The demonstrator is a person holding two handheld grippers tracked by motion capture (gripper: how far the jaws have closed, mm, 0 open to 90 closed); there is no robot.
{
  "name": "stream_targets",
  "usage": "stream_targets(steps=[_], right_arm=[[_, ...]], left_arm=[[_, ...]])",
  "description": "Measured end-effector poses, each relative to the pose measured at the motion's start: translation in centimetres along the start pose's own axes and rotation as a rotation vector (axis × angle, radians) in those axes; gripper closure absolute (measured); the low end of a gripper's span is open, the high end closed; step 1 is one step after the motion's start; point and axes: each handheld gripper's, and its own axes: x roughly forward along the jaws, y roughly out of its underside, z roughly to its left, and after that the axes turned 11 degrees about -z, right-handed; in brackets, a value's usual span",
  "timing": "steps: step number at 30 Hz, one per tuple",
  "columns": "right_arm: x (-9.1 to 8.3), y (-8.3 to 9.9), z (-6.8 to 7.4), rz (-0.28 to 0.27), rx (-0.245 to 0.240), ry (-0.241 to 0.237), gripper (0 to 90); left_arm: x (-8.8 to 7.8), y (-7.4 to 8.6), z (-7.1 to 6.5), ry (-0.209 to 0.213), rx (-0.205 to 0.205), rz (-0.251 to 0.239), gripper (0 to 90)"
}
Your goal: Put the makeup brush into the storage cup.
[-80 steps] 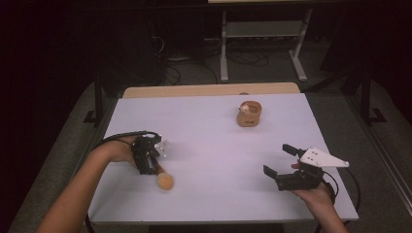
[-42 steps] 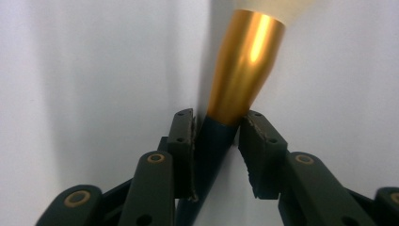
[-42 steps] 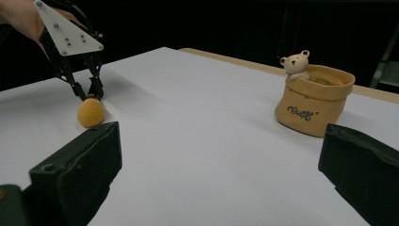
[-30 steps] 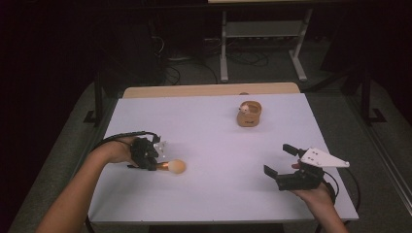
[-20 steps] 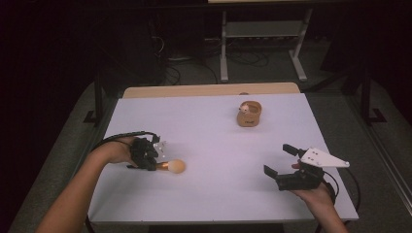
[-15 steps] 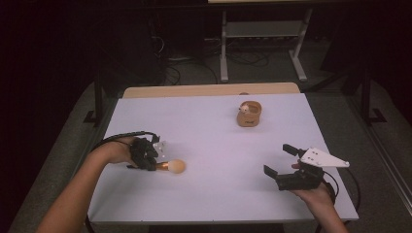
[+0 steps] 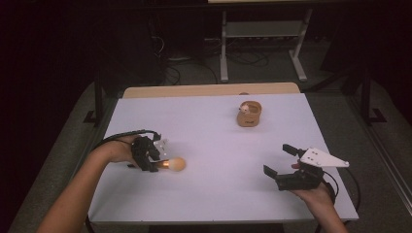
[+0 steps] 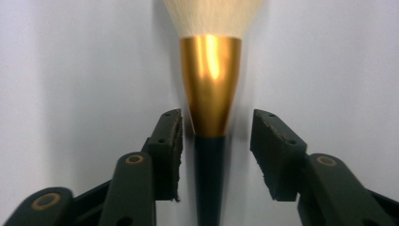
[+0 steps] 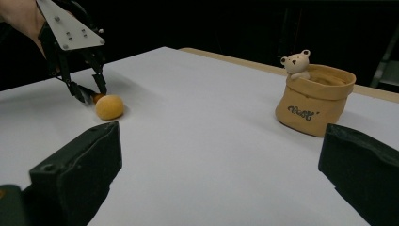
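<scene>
Left gripper view: brush [image 8: 210, 99] lies between the parted gripper [image 8: 216, 141] jaws.

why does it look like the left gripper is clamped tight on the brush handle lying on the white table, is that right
Not quite. In the left gripper view the left gripper has just been opening: its jaws stand apart from the brush, with gaps on both sides. The brush does lie between them on the white table.

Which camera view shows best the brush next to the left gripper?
The left gripper view: the brush lies close up between the left gripper's open jaws, showing its gold collar, dark handle and pale bristles. The high view shows it small, by the gripper. The right gripper view shows mainly its round head, far off.
</scene>
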Motion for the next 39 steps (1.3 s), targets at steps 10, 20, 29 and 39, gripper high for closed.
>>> stream_targets(steps=[10,20,29,39], right_arm=[[0.0,0.0,0.0,-0.001,0.001,0.000,0.0],[-0.1,0.0,-0.1,-0.003,0.000,0.002,0.0],[-0.2,0.0,-0.1,-0.005,-0.005,0.002,0.0],[-0.2,-0.1,-0.1,-0.005,-0.005,0.004,0.0]], left_arm=[[0.4,-1.5,0.1,-0.006,0.018,-0.012,45.0],[1.0,-2.1,0.2,0.007,0.007,-0.017,47.8],[1.3,-2.3,0.3,0.016,0.003,-0.012,53.5],[1.5,-2.4,0.2,0.004,0.011,-0.002,59.1]])
